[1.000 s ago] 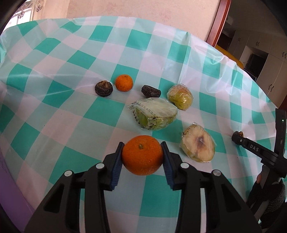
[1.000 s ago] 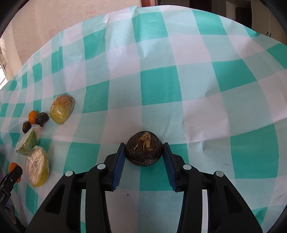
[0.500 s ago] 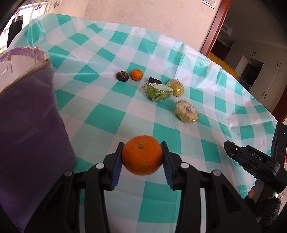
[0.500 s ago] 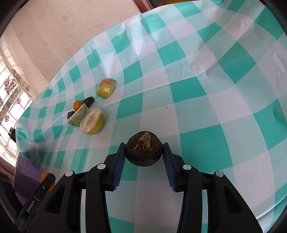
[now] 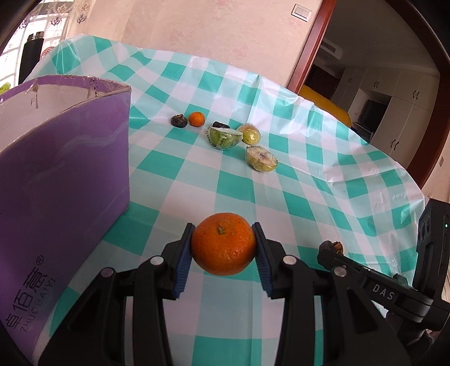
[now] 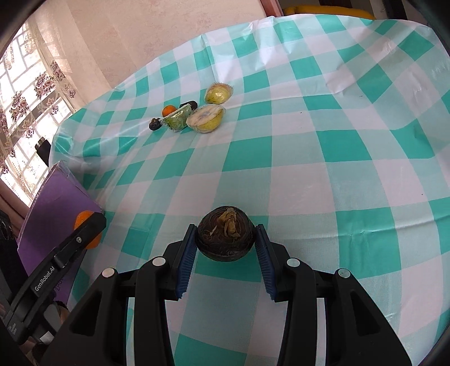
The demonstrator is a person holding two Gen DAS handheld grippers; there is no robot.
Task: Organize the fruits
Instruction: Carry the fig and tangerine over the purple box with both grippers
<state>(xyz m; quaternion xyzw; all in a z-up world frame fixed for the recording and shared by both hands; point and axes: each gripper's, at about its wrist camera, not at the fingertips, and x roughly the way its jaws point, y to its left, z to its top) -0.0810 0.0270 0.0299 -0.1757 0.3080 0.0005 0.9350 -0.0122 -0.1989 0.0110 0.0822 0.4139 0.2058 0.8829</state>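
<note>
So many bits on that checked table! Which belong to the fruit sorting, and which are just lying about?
Part of the job:
- orange in the left gripper
- dark round fruit in the right gripper
- purple box
- small orange
- three wrapped fruit pieces
- two dark fruits

Just there:
- checked tablecloth
- wall switch
- yellow seat

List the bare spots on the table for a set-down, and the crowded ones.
Bare: checked cloth right of the wrapped fruit cluster, and the strip between the purple box and that cluster. Crowded: the far cluster itself, with the small orange and dark fruits packed close.
</note>
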